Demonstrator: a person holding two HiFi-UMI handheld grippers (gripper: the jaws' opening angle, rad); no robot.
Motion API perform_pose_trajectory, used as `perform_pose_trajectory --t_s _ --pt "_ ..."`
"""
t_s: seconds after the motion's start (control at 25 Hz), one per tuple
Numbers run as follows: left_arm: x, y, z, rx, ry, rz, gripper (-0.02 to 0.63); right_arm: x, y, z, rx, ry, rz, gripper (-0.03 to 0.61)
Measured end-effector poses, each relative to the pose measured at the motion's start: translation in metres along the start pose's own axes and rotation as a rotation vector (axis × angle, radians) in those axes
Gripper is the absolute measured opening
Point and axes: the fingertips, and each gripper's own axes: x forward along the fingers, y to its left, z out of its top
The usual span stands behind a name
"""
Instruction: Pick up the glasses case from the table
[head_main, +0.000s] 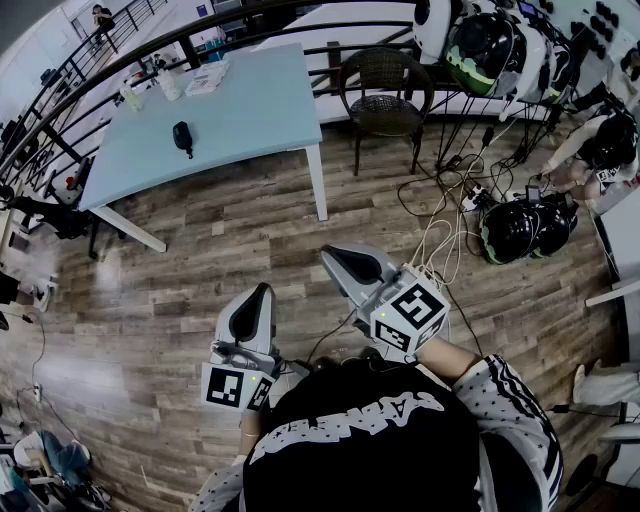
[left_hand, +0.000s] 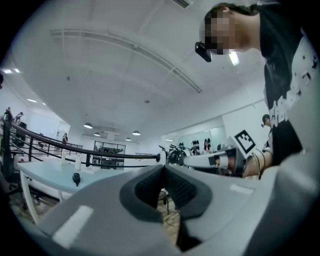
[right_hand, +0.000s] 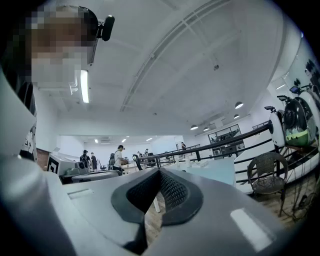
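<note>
Pale surface (head_main: 250, 100) ahead carries the glasses case (head_main: 183, 137); your left gripper (head_main: 259, 297) and right gripper (head_main: 337, 260) are clenched empty.

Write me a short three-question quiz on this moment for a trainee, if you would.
1. True or false: the glasses case lies on the table, away from both grippers.
2. In the head view, what stands to the right of the table? A a wicker chair; B a sofa; C a ladder.
3. Fill in: the right gripper's jaws are ____.
Key: 1 true. 2 A. 3 shut, with nothing between them; the left gripper is the same.
</note>
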Motion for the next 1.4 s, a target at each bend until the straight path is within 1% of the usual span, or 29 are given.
perform_pose_trajectory --t_s 0.16,0.36,0.6,0.72,0.84,1.08,1.2,1.4 --pt "-0.004 0.003 0.003 -0.005 0.005 0.0 0.0 0.0 0.004 0.004 0.002 0.004 -0.011 0.005" --pt "-0.01 0.002 -0.002 -0.007 0.008 -0.007 0.0 -0.002 0.009 -0.001 -0.001 0.011 -0.019 0.005" --pt "-0.015 0.007 -0.004 -0.018 0.013 -0.014 0.0 -0.002 0.012 -0.004 0.034 0.002 -0.04 0.005" --pt "-0.016 0.009 -0.007 -0.023 0.015 -0.027 0.0 -0.002 0.014 -0.008 0.029 0.012 -0.053 0.005" --pt "-0.016 0.01 -0.01 -0.03 0.005 -0.05 0.0 -0.003 0.016 -0.013 0.021 0.027 -0.078 0.005" --pt "-0.019 0.019 -0.015 -0.039 0.005 -0.092 0.0 -0.003 0.013 -0.015 0.009 0.034 -0.16 0.005" --pt "-0.021 0.024 -0.021 -0.059 0.01 -0.104 0.0 -0.003 0.015 -0.015 0.008 0.034 -0.179 0.005" --pt "-0.026 0.029 -0.028 -0.065 0.017 -0.12 0.0 -0.001 0.022 -0.018 0.002 0.04 -0.204 0.005"
